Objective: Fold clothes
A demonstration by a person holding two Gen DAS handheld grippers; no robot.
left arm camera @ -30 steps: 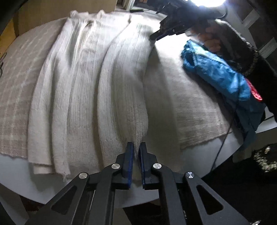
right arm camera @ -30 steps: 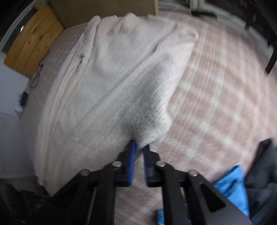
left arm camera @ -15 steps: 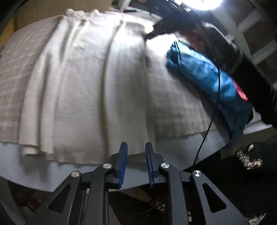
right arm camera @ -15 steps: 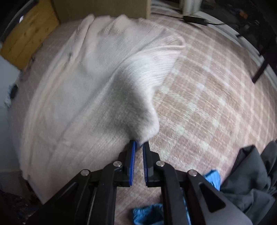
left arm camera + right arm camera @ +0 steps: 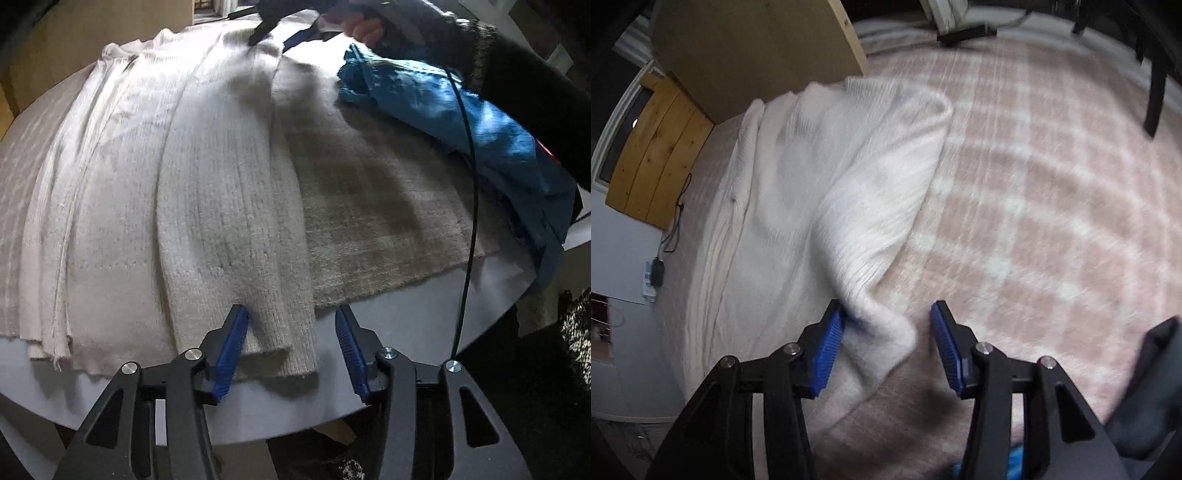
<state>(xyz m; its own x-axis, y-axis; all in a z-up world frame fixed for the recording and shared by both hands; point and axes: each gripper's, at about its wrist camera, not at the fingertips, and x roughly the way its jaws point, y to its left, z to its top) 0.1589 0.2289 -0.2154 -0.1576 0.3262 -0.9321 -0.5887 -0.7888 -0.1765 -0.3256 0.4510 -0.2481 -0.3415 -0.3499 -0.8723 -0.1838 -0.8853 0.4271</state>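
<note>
A white ribbed knit sweater (image 5: 207, 177) lies in long folds on a checked cloth (image 5: 369, 206) over a round table. My left gripper (image 5: 291, 314) hovers at the sweater's near hem; its jaws are opening, and the hem corner lies loose between the blue pads (image 5: 229, 350). At the sweater's far end a hand (image 5: 364, 27) holds my right gripper (image 5: 273, 38). In the right wrist view the sweater (image 5: 812, 177) has a folded-over flap. Its limp tip sits between the opening jaws of my right gripper (image 5: 885, 308), and neither pad presses on it.
A crumpled blue garment (image 5: 443, 110) lies right of the sweater, under a dark sleeve (image 5: 535, 92), and a black cable (image 5: 471, 184) hangs across it. The table's bare rim (image 5: 406, 332) is close below my left gripper. A dark garment (image 5: 1148, 387) and cardboard (image 5: 757, 48) border the cloth.
Both grippers were shut on the sweater's edge a second ago. Both have since let go and spread their jaws. The folded flap has dropped onto the sweater.
</note>
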